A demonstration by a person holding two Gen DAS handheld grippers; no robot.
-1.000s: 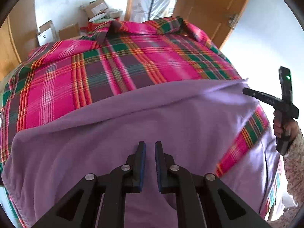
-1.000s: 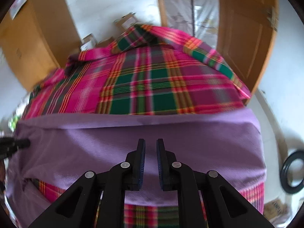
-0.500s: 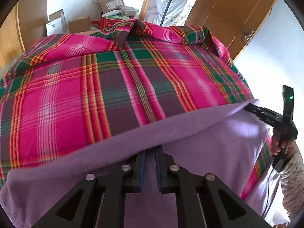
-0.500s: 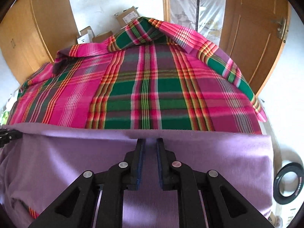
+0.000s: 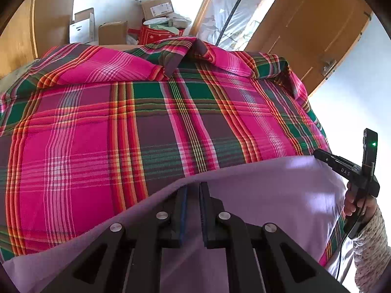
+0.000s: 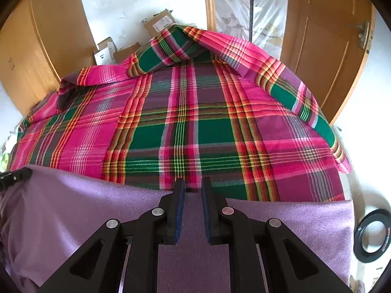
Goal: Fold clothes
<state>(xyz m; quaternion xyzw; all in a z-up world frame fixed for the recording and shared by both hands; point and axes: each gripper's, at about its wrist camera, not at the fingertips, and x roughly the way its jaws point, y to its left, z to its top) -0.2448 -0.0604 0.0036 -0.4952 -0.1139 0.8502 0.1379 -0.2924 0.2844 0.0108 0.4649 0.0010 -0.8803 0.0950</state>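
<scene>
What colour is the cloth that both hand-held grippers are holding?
Plain light purple cloth, lying on a pink, green and red plaid cover; the right wrist view shows it best.

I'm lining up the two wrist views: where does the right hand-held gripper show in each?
Left wrist view: the right hand-held gripper is at the right edge, at the purple cloth's far edge.
Right wrist view: the right hand-held gripper fills the bottom centre, over the purple cloth.
Shared landmark: the cardboard box by the wall.
</scene>
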